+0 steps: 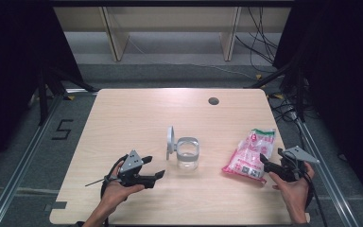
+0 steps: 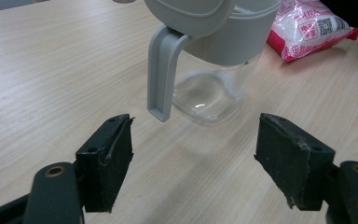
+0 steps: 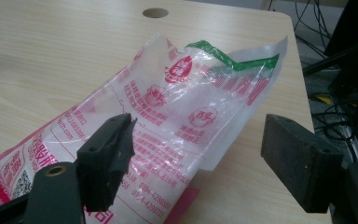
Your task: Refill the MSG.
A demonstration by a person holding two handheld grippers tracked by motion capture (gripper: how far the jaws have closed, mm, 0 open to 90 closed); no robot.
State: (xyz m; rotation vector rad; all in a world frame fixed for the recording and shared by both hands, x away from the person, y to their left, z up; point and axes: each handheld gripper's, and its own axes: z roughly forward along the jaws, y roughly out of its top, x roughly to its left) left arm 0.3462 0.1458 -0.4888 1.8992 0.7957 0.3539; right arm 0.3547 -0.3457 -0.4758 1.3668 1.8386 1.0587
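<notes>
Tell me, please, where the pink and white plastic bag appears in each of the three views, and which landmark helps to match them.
High view: the bag lies right of centre on the table, just in front of the right tool.
Left gripper view: its end shows at the top right, behind the clear jar.
Right gripper view: it spreads across the centre and lower left, between the open jaws.
Shared landmark: the round hole in the tabletop.

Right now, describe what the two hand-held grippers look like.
Both are black two-jaw tools. The left gripper and the right gripper each carry a grey three-cornered plate on top and trail a dark cable. In the gripper views, the jaws end in blocky black pads with worn, frayed edges and round bolt holes at the base.
</notes>
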